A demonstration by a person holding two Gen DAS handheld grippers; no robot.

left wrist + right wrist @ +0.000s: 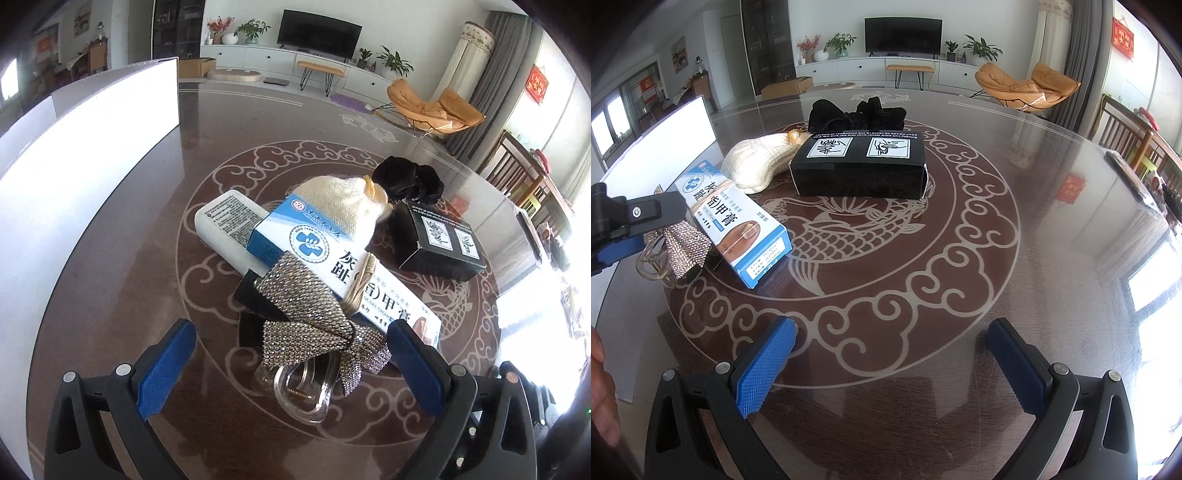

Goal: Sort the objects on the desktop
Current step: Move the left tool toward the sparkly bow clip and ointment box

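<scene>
A pile of objects lies on the round patterned table [147, 229]. A rhinestone bow hair clip [317, 328] lies nearest, with its clear claw toward me. My left gripper [291, 354] is open, its blue pads on either side of the clip. Behind it lie a blue-and-white cream box [332, 258], a white power bank [229, 229], a cream knitted pouch [340, 206], a black box [436, 240] and a black velvet scrunchie [406, 177]. My right gripper [892, 354] is open and empty over bare table. The clip [683, 243] and box [738, 225] show at its left.
A tall white panel [92, 122] stands along the table's left side. A red envelope [1071, 188] lies under the glass at the right. Wooden chairs [1126, 133] stand at the table's far right edge. The left gripper's finger [624, 221] shows in the right wrist view.
</scene>
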